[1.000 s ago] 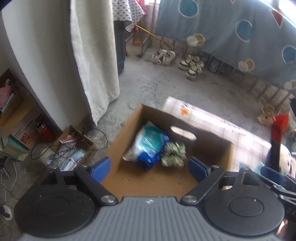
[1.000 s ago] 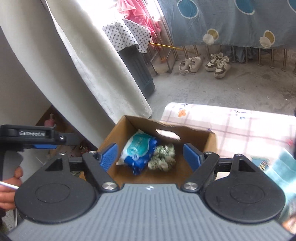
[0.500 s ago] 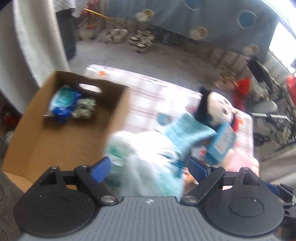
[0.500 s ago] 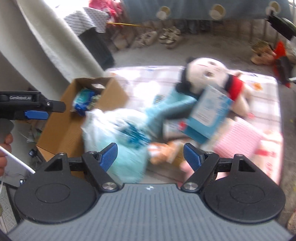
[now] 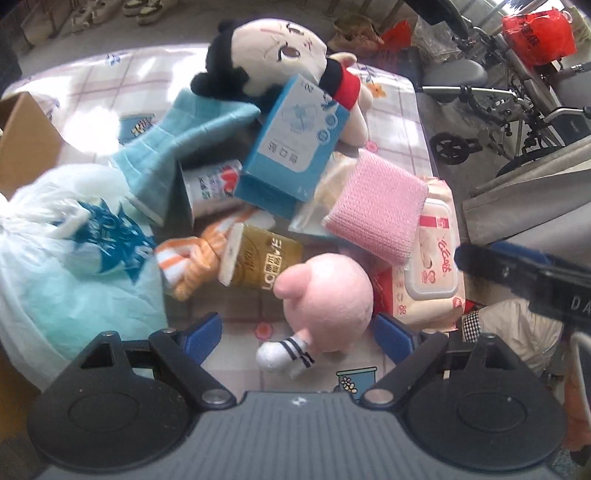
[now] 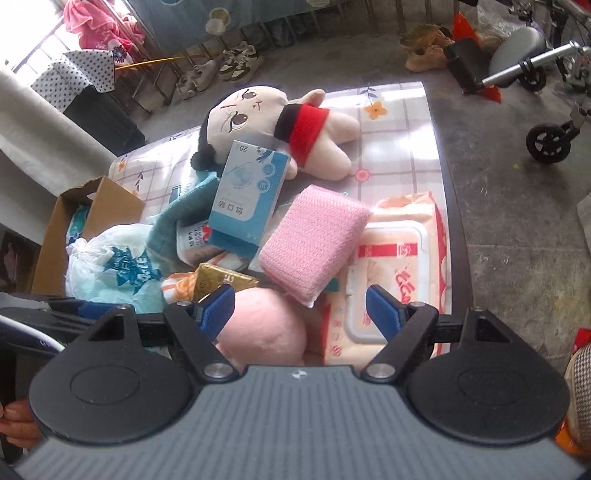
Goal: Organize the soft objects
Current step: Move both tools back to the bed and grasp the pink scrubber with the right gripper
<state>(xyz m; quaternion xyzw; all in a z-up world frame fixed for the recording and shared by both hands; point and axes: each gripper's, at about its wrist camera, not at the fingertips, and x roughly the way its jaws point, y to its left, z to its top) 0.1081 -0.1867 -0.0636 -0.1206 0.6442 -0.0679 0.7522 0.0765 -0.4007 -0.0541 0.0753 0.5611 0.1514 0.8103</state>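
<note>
A heap of soft things lies on a checked tablecloth. In the left wrist view my left gripper stands open above a round pink plush, whose body sits between the blue pads without touching them. Behind it lie a pink knitted pad, a doll with black hair, a teal towel and a white plastic bag. My right gripper is open over the same pink plush and a wet-wipes pack. The cardboard box stands at the left.
A blue carton, a gold packet and an orange striped cloth lie in the heap. A wheelchair and a red bag stand on the concrete floor to the right. Shoes line the far wall.
Both grippers swung from above the cardboard box to the right and down over the heap on the cloth. The box has slid to the left edge. Both stayed open.
</note>
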